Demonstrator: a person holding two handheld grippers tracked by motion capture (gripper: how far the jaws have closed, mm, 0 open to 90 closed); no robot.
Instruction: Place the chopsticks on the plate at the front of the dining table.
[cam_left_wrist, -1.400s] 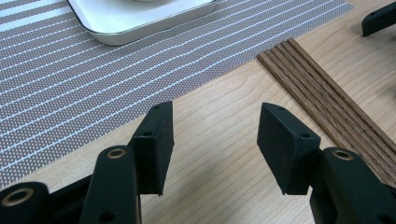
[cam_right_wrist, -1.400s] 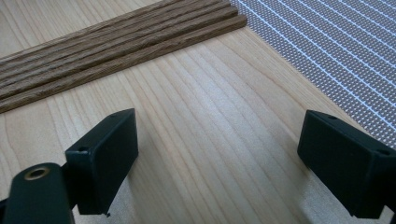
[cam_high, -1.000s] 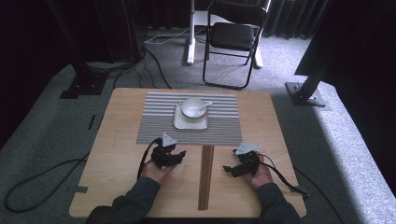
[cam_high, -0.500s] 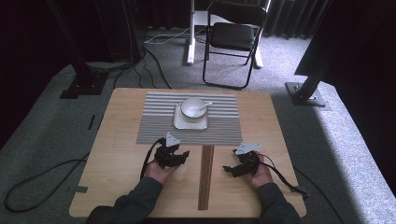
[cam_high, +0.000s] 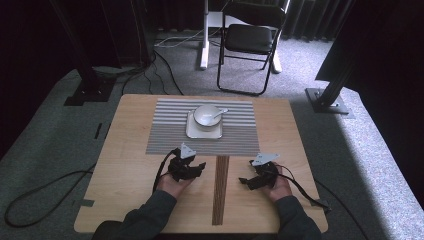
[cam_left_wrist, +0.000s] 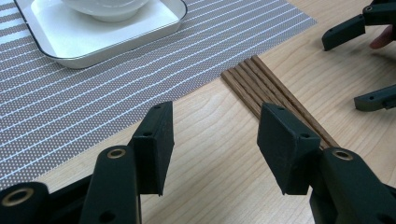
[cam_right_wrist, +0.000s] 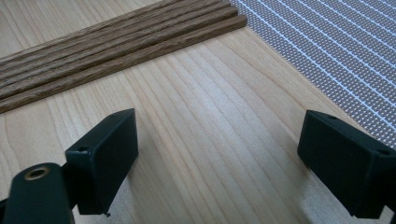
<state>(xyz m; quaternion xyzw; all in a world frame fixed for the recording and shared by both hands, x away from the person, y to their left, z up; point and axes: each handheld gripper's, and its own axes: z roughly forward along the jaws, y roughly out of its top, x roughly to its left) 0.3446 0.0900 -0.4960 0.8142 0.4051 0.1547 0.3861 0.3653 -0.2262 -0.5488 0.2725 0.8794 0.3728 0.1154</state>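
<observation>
Pale wooden bench (cam_high: 125, 165) carries a grey striped placemat (cam_high: 165, 135), with a white bowl (cam_high: 206, 115) on a square white plate (cam_high: 192, 131). Dark wooden sticks (cam_high: 220, 190) lie bundled between the left gripper (cam_high: 192, 168) and right gripper (cam_high: 247, 181), both jaws spread open, empty.

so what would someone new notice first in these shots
Probably the white bowl with a spoon in it, sitting on a square plate in the middle of the striped placemat. Next, the dark wooden sticks lying between the left claw and right claw, both open, low over the table.
</observation>
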